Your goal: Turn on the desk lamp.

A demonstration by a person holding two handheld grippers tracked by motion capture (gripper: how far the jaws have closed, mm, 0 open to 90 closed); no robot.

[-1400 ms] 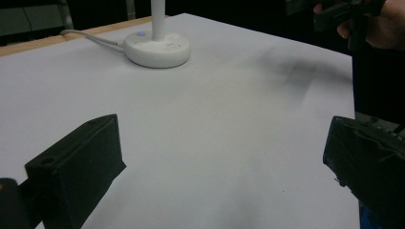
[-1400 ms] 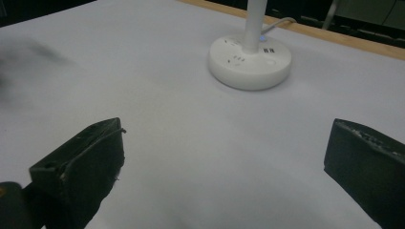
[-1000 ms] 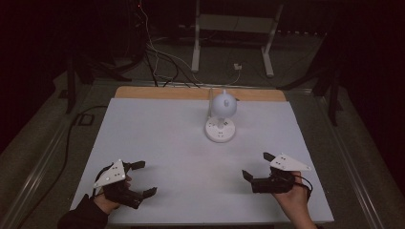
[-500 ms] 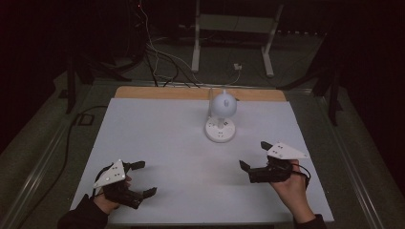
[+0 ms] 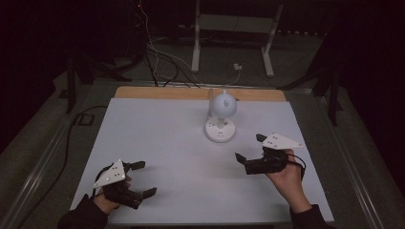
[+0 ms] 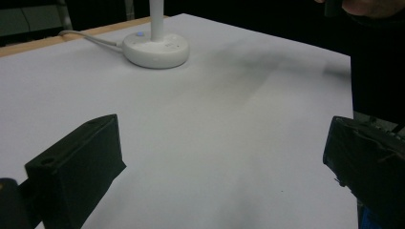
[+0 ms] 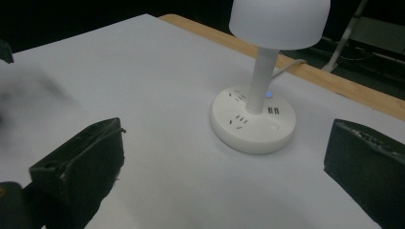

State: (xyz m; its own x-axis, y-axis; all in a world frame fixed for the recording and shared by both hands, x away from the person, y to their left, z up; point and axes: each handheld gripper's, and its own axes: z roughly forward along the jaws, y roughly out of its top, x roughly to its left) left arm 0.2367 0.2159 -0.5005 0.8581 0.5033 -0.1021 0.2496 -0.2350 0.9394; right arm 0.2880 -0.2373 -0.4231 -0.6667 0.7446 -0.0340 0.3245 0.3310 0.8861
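While nothing is yet held, the scene reads as an approach to the lamp. White table [image 5: 157, 143], bare apart from one item, wooden strip along its far edge. Small white desk lamp [image 5: 221, 119] stands upright toward the far middle of the table, right of centre: dome shade [image 7: 279, 21] on a thin straight stem [image 7: 261, 78], round base [image 7: 253, 125] with socket slots, USB ports and a small blue light; cord [image 6: 88, 39] runs off the base toward the far edge. Right gripper [image 5: 248, 149] is lifted near the lamp, jaws spread wide and empty, base framed between them in the right gripper view. Left gripper [image 5: 143, 179] rests low at the near left corner, well apart from the lamp, jaws likewise wide and empty. Handling judgement: stiff smooth plastic, likely light but top-heavy; shade probably thin and slippery. Best hold looks like the stem just above the base, or the base rim; mind the cord's drag.
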